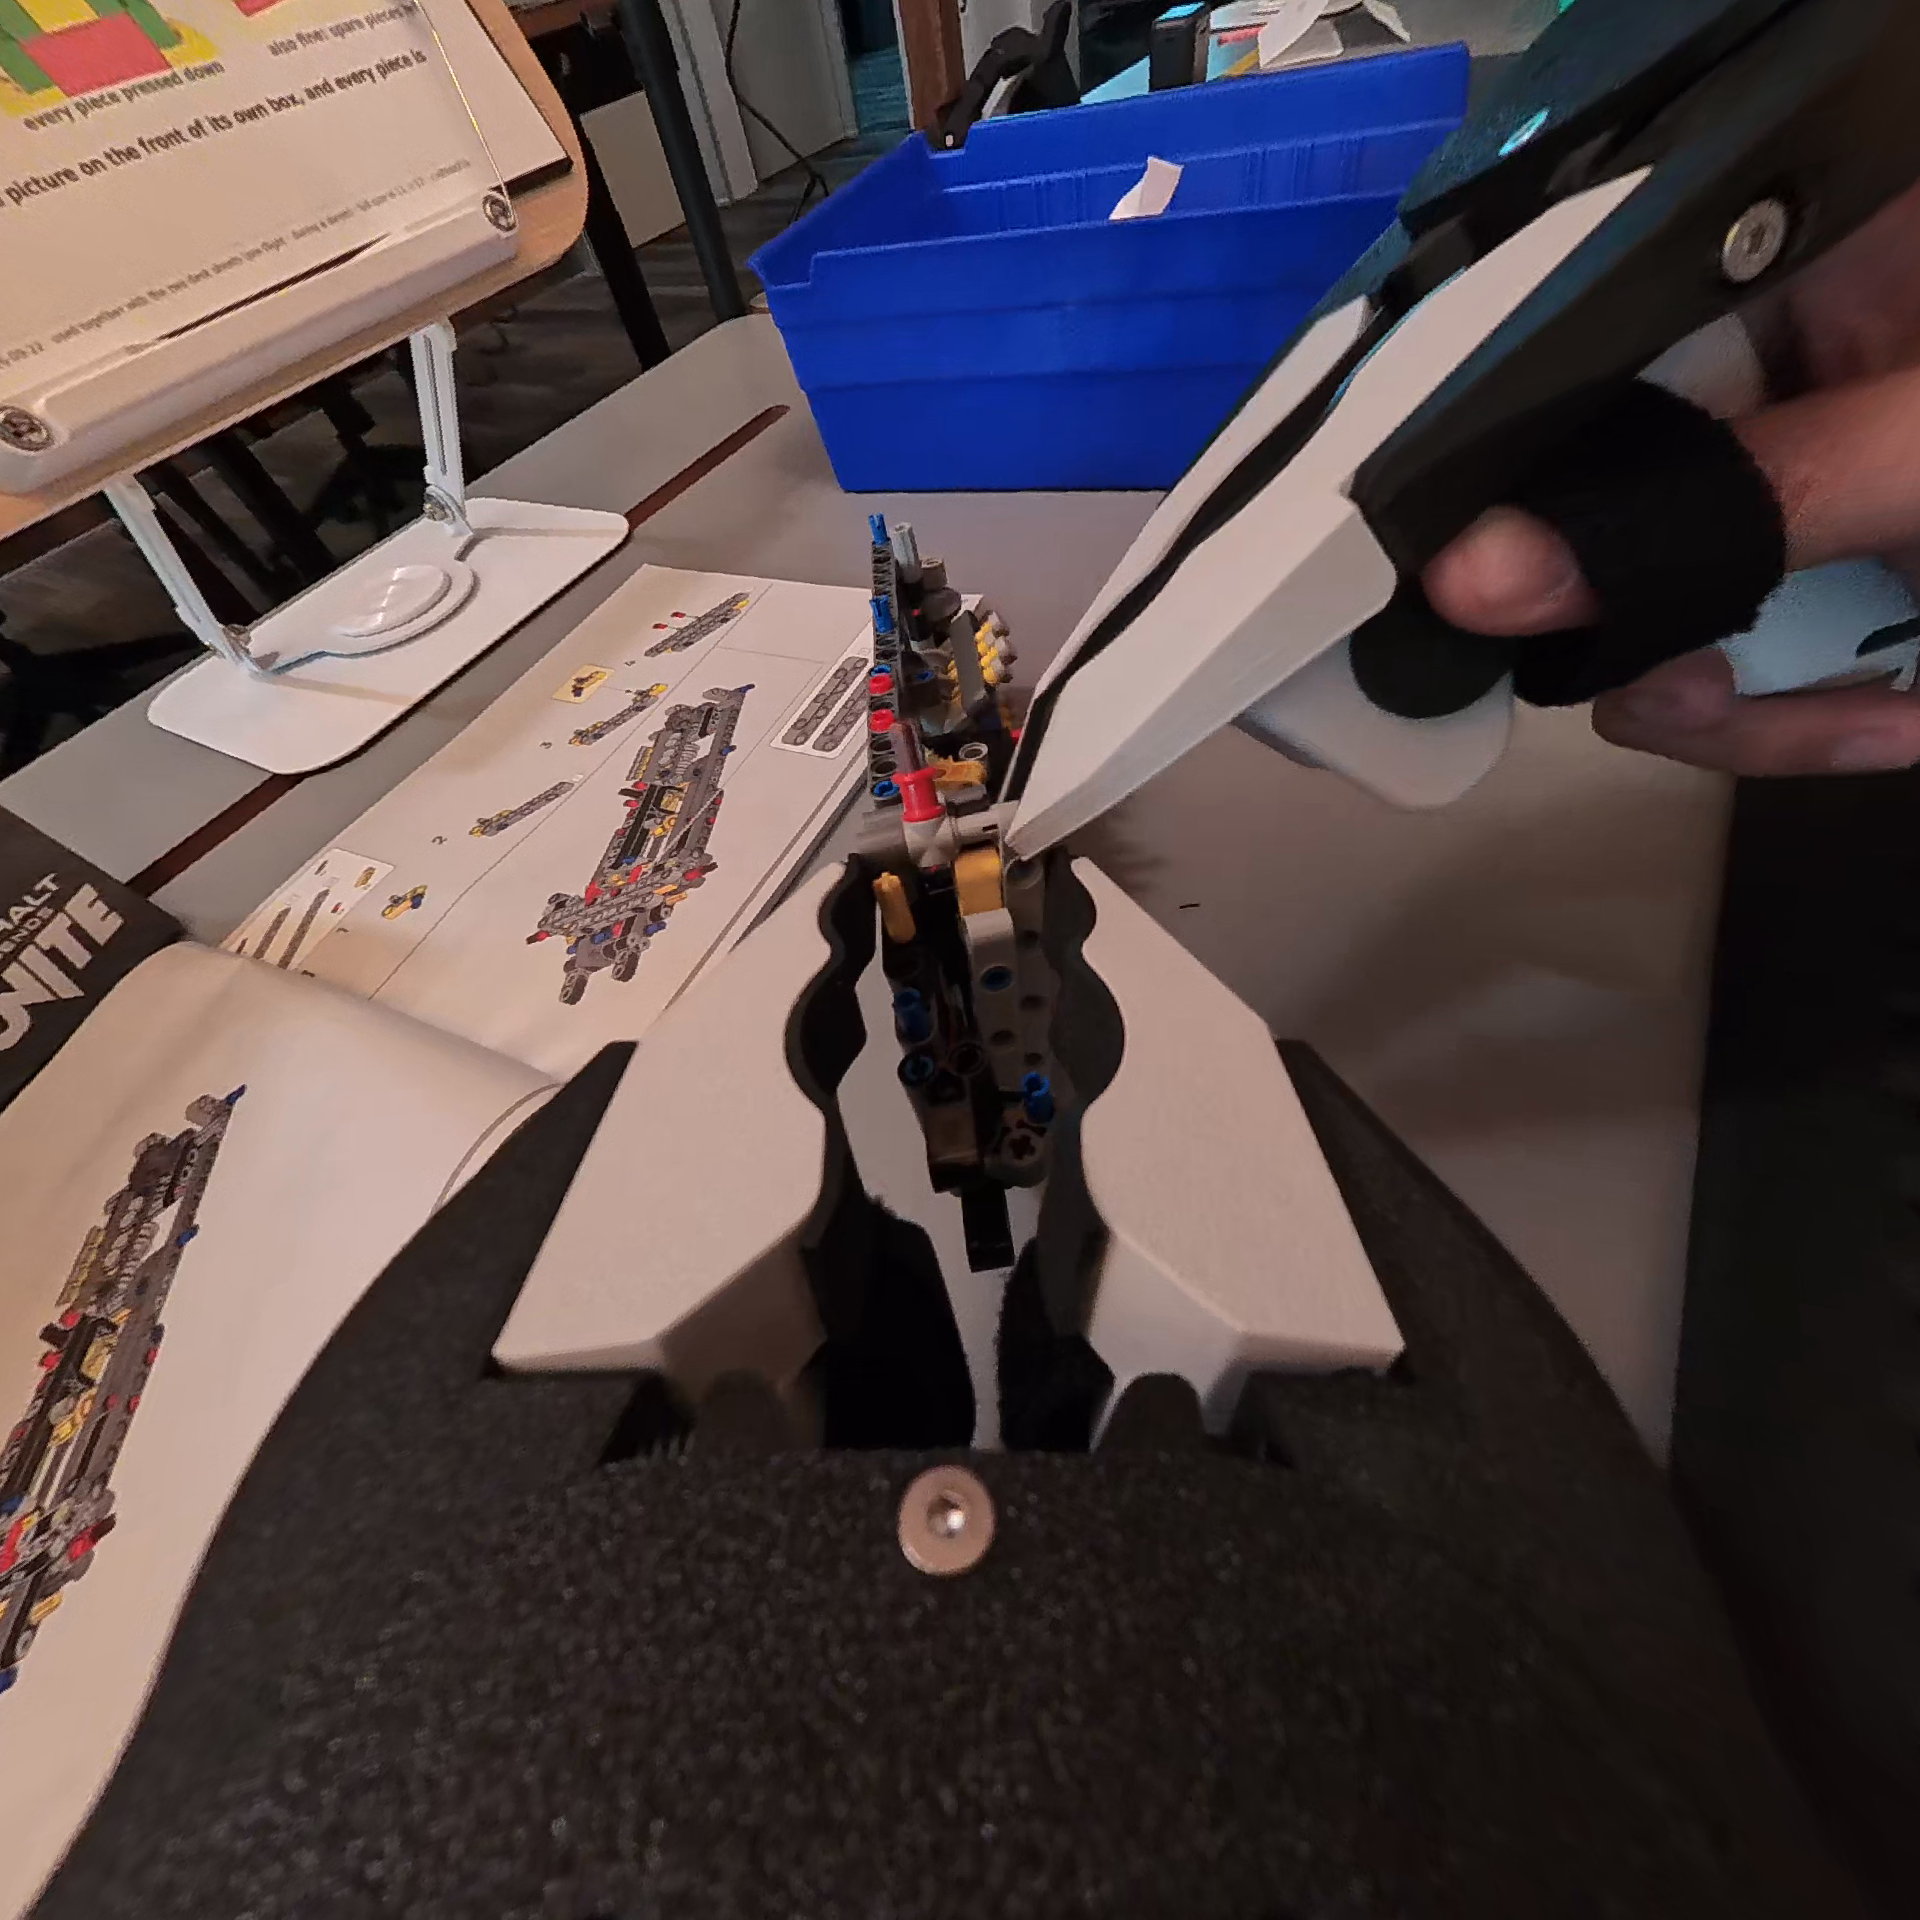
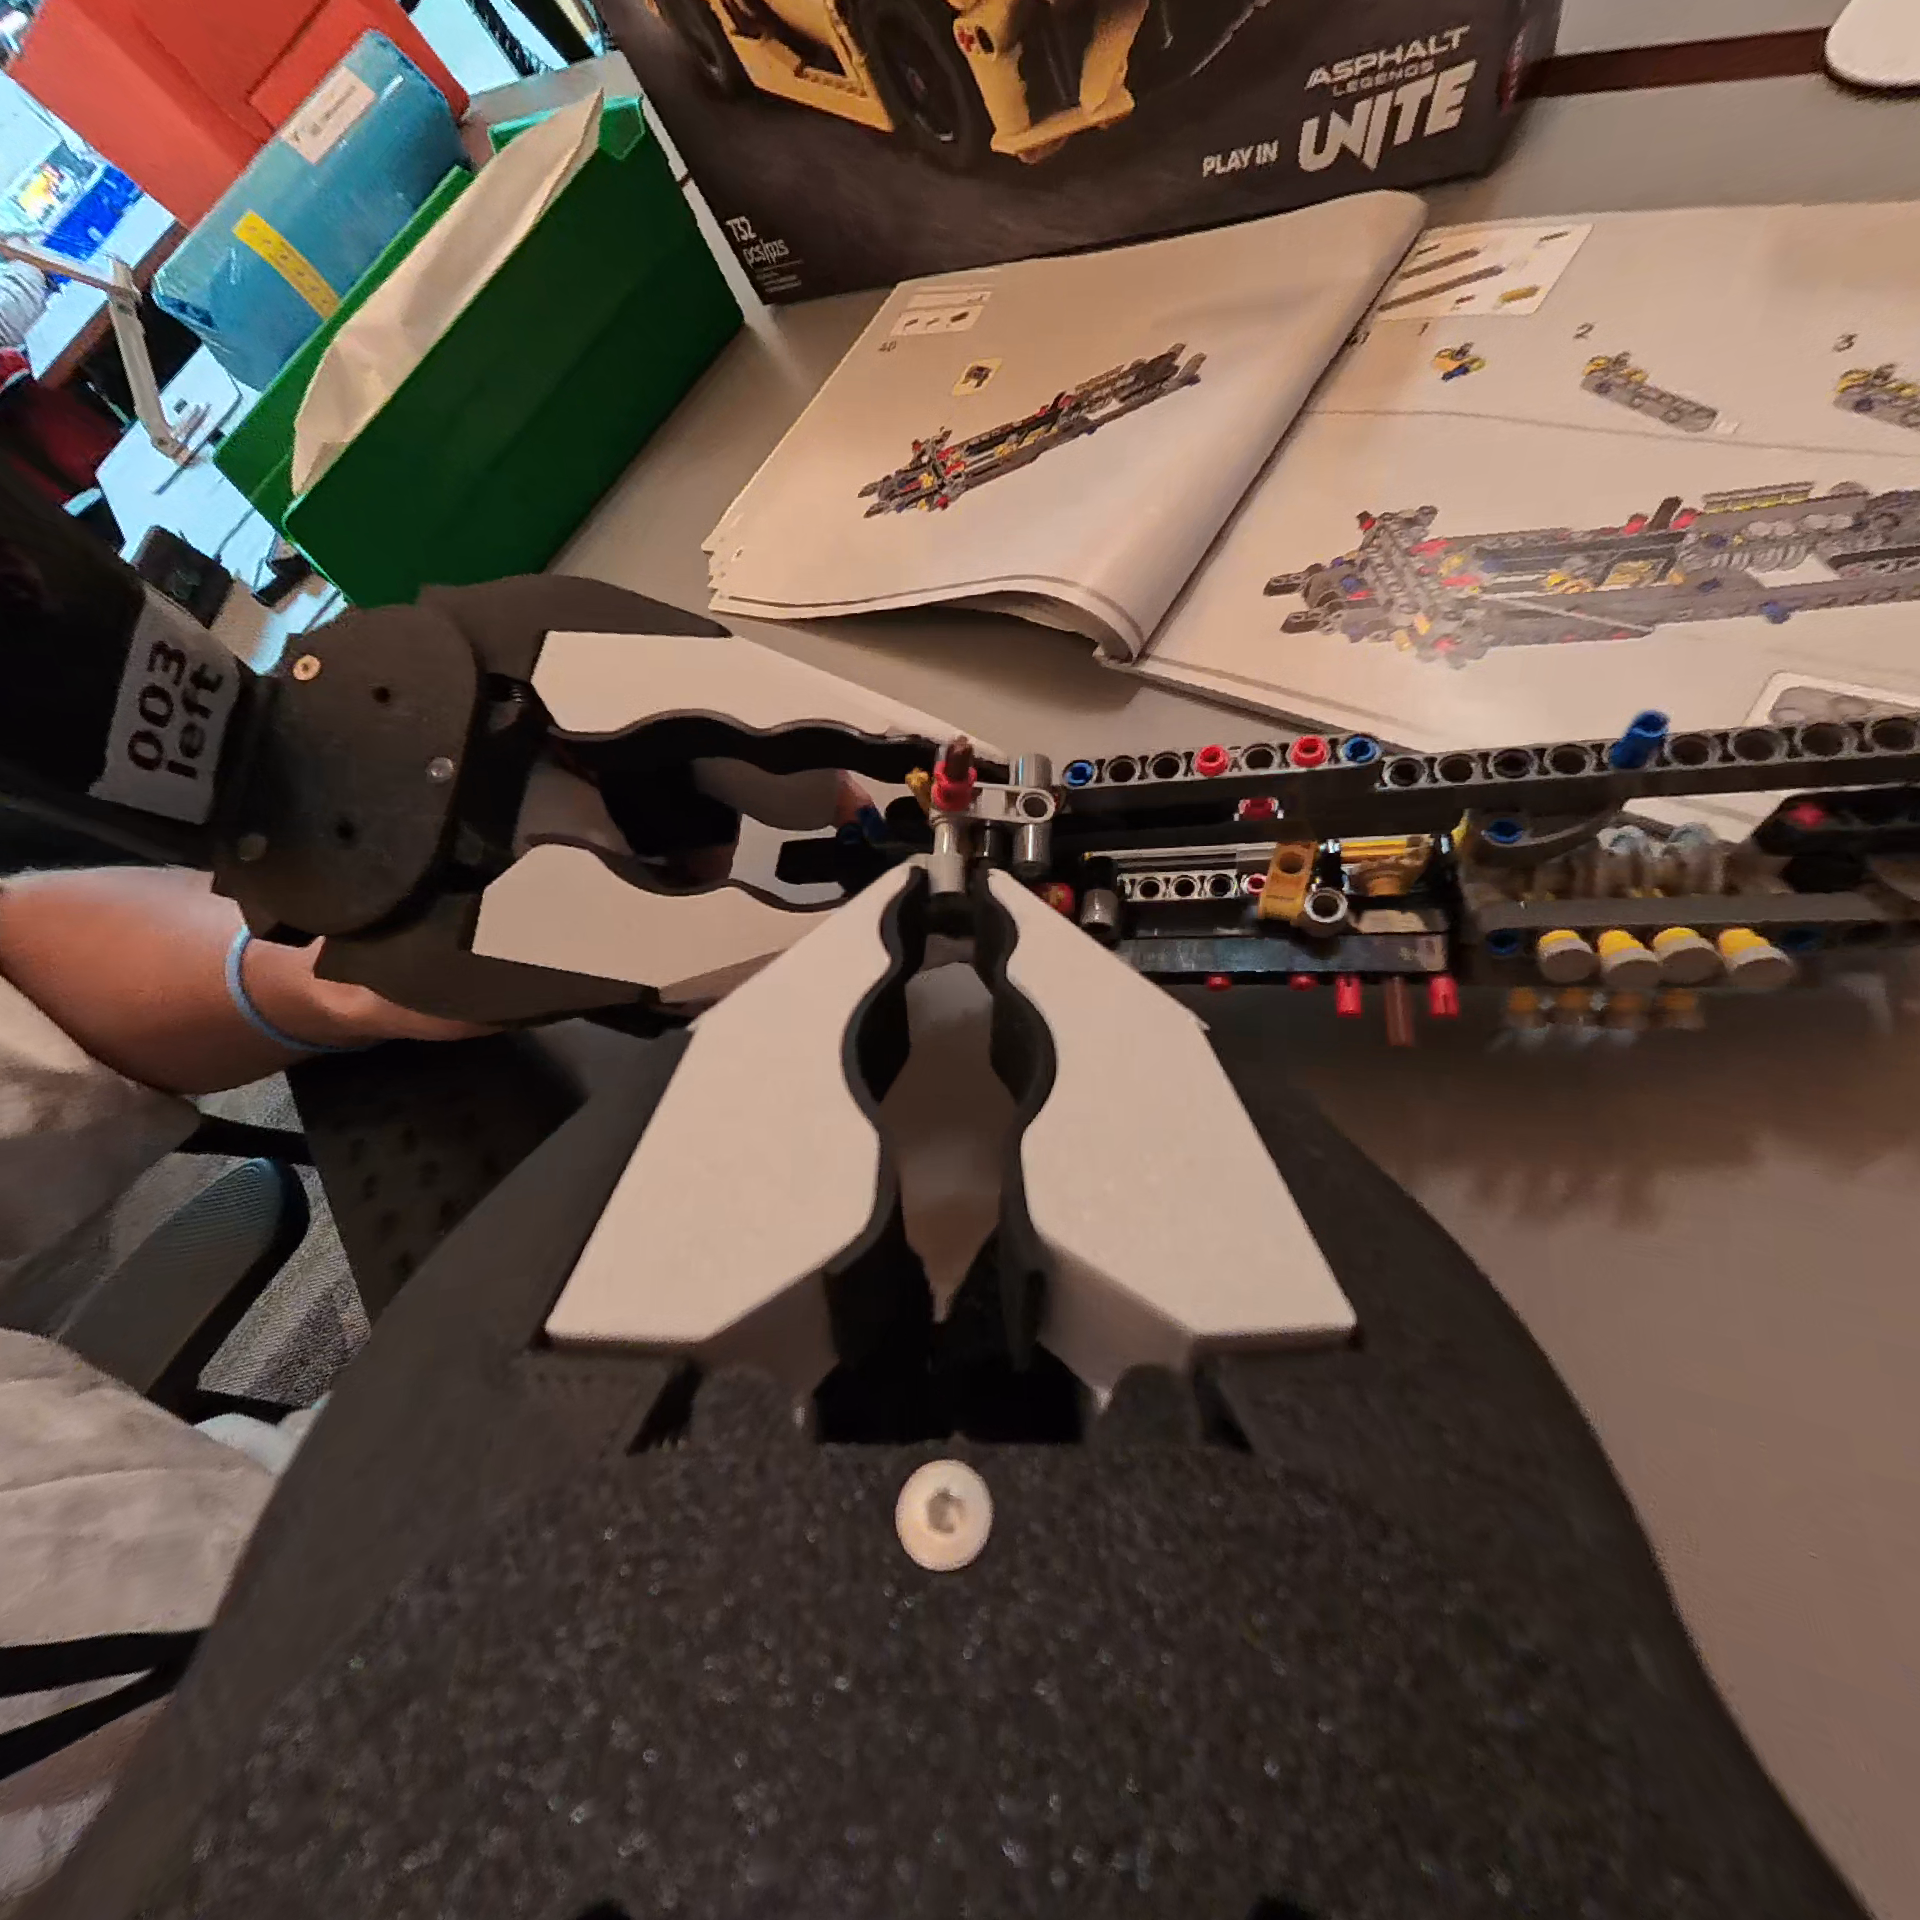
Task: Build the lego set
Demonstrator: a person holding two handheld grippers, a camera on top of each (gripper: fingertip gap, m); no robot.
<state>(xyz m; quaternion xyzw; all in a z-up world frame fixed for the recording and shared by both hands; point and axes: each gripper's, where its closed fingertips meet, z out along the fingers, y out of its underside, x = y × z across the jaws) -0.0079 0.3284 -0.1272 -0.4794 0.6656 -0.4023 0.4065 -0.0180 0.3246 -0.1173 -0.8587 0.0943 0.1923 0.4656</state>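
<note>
A blue plastic bin stands at the far edge of the grey bench, near a white stand carrying a printed sheet; at the other end, a green box lined with white paper

The lego model is dark grey with red, blue and yellow pins, both grippers have white fingers on black bodies, and the bins are blue and green.
</note>
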